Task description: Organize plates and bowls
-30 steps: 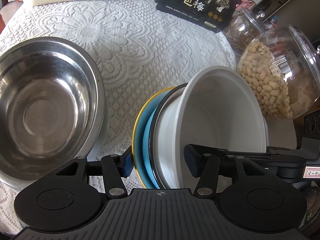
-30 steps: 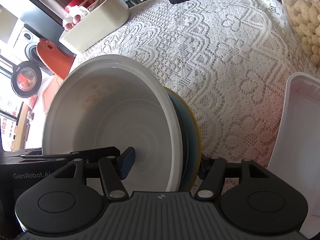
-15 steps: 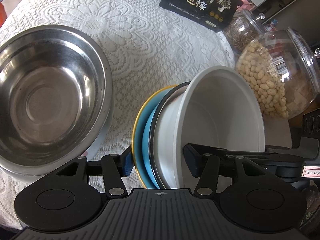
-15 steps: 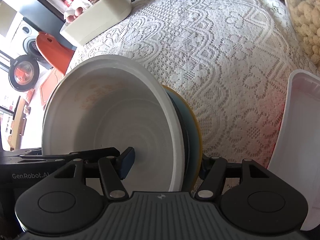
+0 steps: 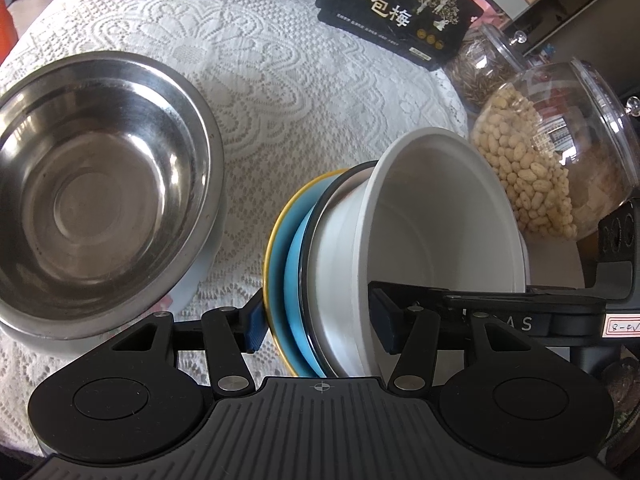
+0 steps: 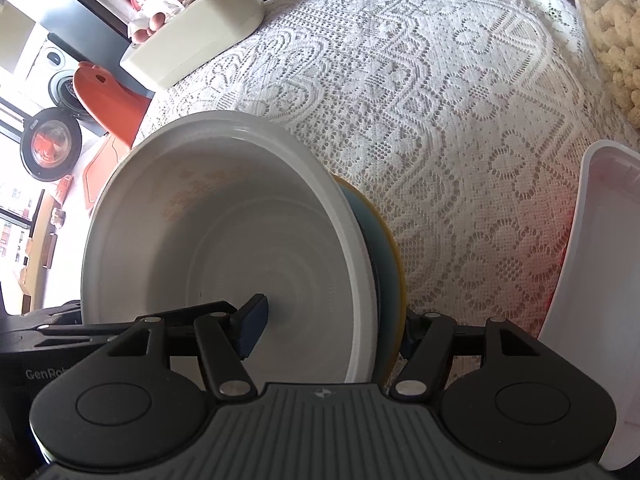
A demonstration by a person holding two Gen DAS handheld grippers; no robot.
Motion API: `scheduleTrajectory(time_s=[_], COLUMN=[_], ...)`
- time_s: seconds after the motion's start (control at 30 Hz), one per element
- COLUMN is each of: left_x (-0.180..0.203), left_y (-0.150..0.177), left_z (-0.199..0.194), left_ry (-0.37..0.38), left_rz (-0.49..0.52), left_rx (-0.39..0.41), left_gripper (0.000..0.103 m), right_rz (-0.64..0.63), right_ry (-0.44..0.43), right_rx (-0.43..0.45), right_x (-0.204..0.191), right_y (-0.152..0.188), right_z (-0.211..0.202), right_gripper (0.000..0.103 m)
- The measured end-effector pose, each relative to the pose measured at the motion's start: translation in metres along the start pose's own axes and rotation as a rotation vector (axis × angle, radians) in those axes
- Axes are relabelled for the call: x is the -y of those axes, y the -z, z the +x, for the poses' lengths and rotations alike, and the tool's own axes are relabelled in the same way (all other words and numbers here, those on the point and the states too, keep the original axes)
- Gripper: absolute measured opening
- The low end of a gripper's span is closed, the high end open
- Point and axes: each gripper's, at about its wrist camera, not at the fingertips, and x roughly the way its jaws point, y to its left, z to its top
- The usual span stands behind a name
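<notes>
Here, smooth white bowl (image 5: pixel 440 216) nests against yellow-rimmed plate (image 5: pixel 276 248).

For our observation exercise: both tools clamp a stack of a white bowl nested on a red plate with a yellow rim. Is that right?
Not quite. The left wrist view shows the plate is blue, not red. Both tools, left and right, do clamp the stack with the white bowl.

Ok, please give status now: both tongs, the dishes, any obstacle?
Left tongs and right tongs both shut on dish stack, held on edge above table. Steel bowl sits left. Peanut jar close right.
</notes>
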Motion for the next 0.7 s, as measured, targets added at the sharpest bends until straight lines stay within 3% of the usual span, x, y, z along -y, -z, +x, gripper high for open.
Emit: scheduleTrajectory(time_s=[0.43,0.7], left_x=[-0.0026,0.0027], left_y=[0.0036,0.0010], left_z=[0.0010,0.0004], left_ry=[0.017,-0.016], left_rz=[-0.006,0.013], left_rx=[-0.009,-0.017], left_gripper=[0.057,0.057], right_rz=[-0.006,0.019], right_ry=[-0.004,-0.014], right_rx=[0.004,-0.023], right_x=[0.0014,0.0004], right_y=[0.0000,-0.0023], right_z=[0.0011,-0.0023], right_gripper=[0.067,0.064])
